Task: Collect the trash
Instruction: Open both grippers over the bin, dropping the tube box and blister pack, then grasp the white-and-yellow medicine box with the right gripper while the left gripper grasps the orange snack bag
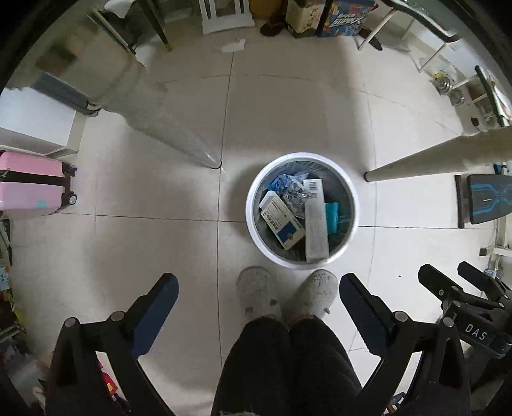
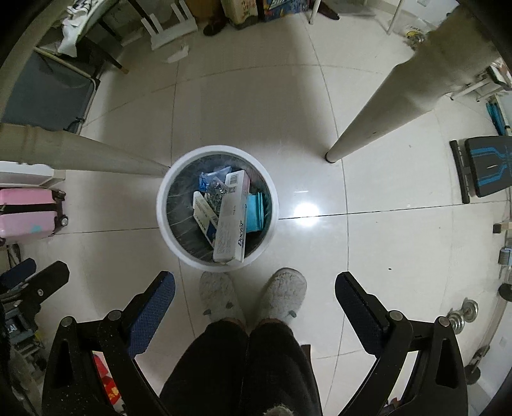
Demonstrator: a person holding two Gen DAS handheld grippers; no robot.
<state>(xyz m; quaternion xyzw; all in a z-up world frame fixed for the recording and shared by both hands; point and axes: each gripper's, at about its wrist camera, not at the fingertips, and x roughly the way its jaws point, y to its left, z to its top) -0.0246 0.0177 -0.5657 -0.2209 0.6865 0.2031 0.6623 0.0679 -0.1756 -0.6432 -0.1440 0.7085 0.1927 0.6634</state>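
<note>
Both grippers hang above the tiled floor (image 1: 160,256), pointing down, jaws spread wide with nothing between them: the left gripper (image 1: 258,286) and the right gripper (image 2: 255,283) each frame the person's grey slippers (image 1: 256,292). The trash already gathered lies in the white trash bin (image 1: 256,236), which stands just ahead of the slippers between two bench legs (image 1: 432,160). Inside are a long white carton (image 1: 315,224), a blue-and-white medicine box (image 1: 283,222), a silvery blister pack (image 1: 296,198), crumpled blue plastic (image 1: 281,180) and a teal packet (image 1: 332,216).

One white scrap of paper (image 1: 233,46) lies on the floor well beyond the bin, near a white stool (image 1: 224,19). It would likely be light, limp and thin, lying flat; a raised or folded edge looks the best place to pinch it.

The right wrist view shows the carton's printed face and lettering; the left wrist view shows the medicine box label more fully, and the other gripper at its right edge.
</note>
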